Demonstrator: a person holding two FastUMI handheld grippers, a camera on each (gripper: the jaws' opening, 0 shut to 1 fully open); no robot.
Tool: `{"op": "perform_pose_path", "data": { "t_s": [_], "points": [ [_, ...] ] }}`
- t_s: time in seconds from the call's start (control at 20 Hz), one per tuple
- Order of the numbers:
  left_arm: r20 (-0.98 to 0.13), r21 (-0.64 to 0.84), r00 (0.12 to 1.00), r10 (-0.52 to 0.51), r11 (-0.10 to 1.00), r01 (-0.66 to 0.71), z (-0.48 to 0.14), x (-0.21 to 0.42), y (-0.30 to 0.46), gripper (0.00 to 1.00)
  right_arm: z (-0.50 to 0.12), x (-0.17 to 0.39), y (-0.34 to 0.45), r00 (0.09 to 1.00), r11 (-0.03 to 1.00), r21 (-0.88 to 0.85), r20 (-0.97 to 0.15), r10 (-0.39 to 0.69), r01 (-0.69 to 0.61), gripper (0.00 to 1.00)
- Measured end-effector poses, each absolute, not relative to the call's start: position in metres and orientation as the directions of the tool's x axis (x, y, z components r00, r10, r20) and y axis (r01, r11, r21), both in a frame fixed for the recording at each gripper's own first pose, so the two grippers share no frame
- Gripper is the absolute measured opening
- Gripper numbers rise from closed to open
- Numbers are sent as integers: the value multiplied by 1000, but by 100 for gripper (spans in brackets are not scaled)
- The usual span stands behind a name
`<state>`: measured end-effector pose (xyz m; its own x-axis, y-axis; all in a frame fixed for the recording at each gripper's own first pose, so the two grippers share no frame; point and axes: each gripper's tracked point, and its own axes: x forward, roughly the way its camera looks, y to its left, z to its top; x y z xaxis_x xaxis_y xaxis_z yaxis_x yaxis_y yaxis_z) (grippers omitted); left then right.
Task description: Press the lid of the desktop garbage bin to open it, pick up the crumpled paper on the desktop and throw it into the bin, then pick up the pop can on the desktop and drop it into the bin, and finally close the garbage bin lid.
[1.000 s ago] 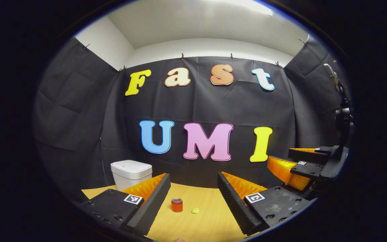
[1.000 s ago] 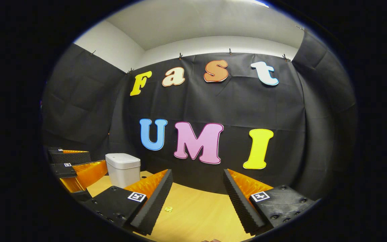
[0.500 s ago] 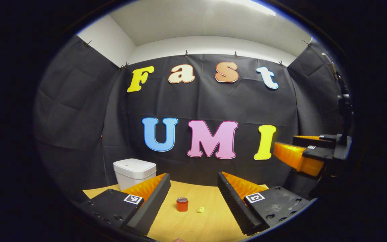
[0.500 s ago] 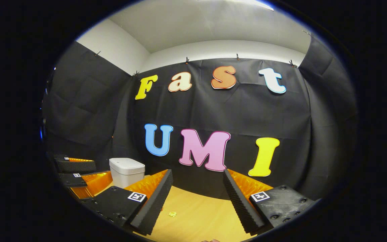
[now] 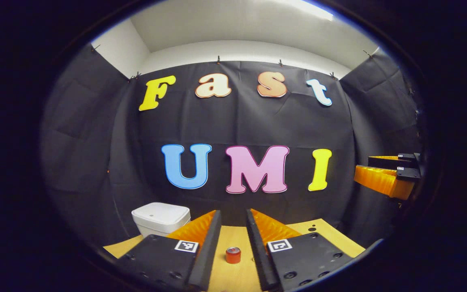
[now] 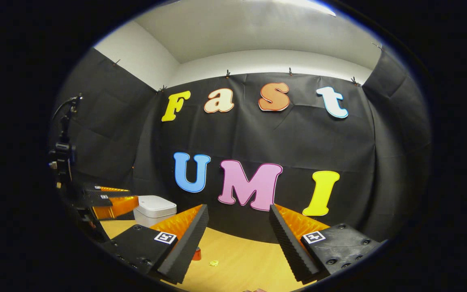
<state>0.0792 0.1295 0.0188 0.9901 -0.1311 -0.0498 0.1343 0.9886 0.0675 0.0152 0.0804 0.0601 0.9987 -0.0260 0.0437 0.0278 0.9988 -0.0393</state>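
On the table point(image 5: 318, 227), the pop can point(image 5: 233, 255) stands beyond the narrowly parted, empty left hand-held gripper point(image 5: 233, 227).

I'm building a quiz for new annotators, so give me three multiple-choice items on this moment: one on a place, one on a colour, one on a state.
1. Where does the garbage bin stand?
A. at the table's far left, by the cloth wall
B. at its near right corner
C. on the floor

2. What colour is the pop can?
A. blue
B. red
C. green

3. How is the bin's lid?
A. missing
B. raised
C. down

Answers: 1 A, it sits at the back left in the left gripper view; 2 B, its side shows red; 3 C, it lies flat on the bin.
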Motion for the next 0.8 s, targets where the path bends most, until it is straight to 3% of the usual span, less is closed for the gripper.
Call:
{"op": "perform_pose_path", "data": {
  "t_s": [0.1,0.15,0.3,0.6,0.8],
  "points": [
    [-58,82,989,-135,987,139,31,108,164,14,62,17,82,996,996,-56,55,-63,66,96],
    [-111,71,977,-180,980,188,28,132,185,7,59,18,86,994,993,-67,57,-97,100,96],
    [-201,25,963,-179,982,188,21,182,234,6,53,22,93,990,987,-85,38,-136,139,96],
    [-526,2,830,-186,976,220,-58,270,307,6,45,34,92,976,971,-101,39,-215,217,96],
    [-633,25,763,-134,981,194,-105,314,339,6,30,53,87,976,967,-138,23,-215,216,96]
  ]
}}
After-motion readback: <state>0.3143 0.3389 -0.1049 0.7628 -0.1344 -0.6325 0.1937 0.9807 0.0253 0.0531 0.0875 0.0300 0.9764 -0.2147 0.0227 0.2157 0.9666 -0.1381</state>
